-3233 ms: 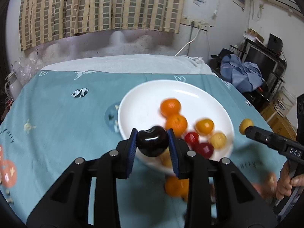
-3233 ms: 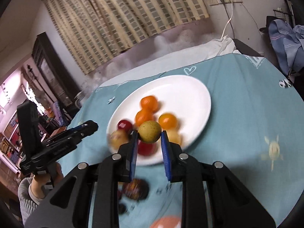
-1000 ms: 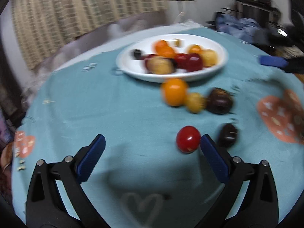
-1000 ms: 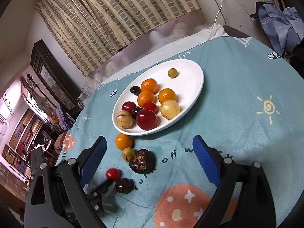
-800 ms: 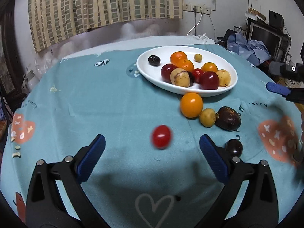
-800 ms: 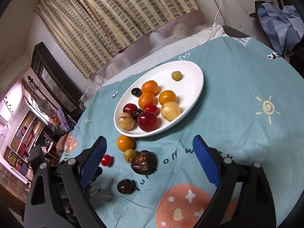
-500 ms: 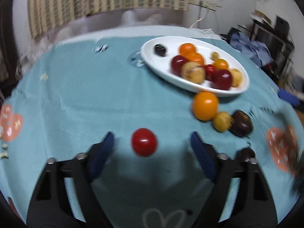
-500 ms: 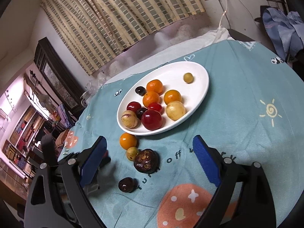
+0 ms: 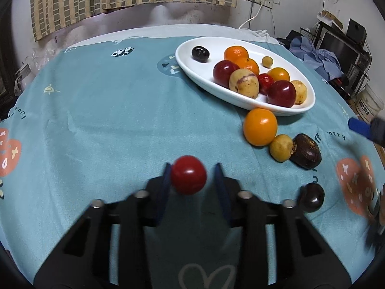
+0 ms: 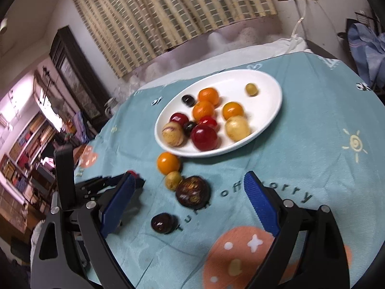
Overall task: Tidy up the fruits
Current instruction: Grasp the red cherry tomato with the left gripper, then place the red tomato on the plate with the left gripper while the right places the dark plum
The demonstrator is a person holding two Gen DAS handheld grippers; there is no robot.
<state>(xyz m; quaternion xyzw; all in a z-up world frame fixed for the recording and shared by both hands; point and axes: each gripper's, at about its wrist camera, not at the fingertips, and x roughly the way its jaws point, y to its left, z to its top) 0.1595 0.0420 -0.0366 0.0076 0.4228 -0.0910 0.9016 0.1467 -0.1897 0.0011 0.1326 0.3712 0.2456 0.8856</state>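
My left gripper (image 9: 191, 177) has its jaws close around a small red fruit (image 9: 188, 177) on the teal cloth; the left pad touches it and a narrow gap shows on the right. In the right wrist view that gripper (image 10: 134, 180) is at the left. My right gripper (image 10: 189, 203) is wide open and empty above a dark brown fruit (image 10: 193, 191) and a small dark fruit (image 10: 162, 223). A white plate (image 9: 192, 60) holds several oranges, red, yellow and dark fruits. An orange (image 9: 260, 126), a small yellow fruit (image 9: 281, 147) and the brown fruit (image 9: 305, 154) lie beside it.
The round table carries a teal patterned cloth (image 9: 108, 110). The plate (image 10: 269, 89) sits at the far right side. A curtain and wall stand behind, with shelves at the left and clothes and electronics at the right.
My left gripper has moved up to the red fruit and narrowed its jaws from wide open to close around it. The right gripper stays wide open and has shifted slightly.
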